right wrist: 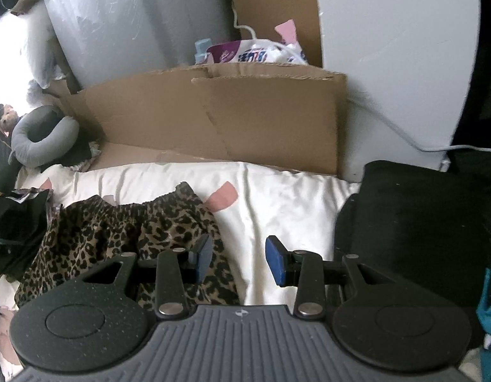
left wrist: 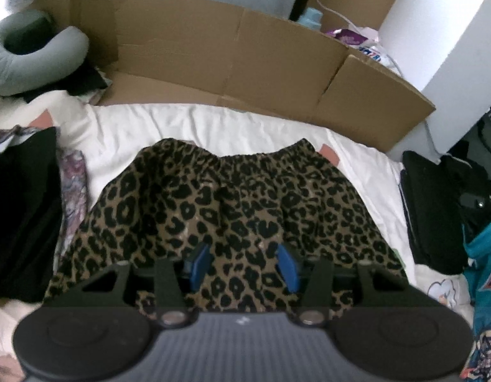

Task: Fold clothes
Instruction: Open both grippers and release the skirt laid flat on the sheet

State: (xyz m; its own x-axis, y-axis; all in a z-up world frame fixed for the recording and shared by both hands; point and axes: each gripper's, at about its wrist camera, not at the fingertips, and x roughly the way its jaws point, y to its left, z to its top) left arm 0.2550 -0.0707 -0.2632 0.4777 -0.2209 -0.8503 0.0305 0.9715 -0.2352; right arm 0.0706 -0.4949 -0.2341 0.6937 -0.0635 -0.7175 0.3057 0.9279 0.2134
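I had the leopard skirt [left wrist: 213, 203] spread flat on the white sheet [left wrist: 356, 165], lying under and ahead of my left gripper [left wrist: 243, 264]. From my right gripper [right wrist: 239, 259] it lay to the left, its edge beneath the left pad [right wrist: 202, 254]. Its near hem was hidden behind both gripper bodies. Both sets of jaws stood partly open, holding nothing; whether the pads brushed the fabric I couldn't tell.
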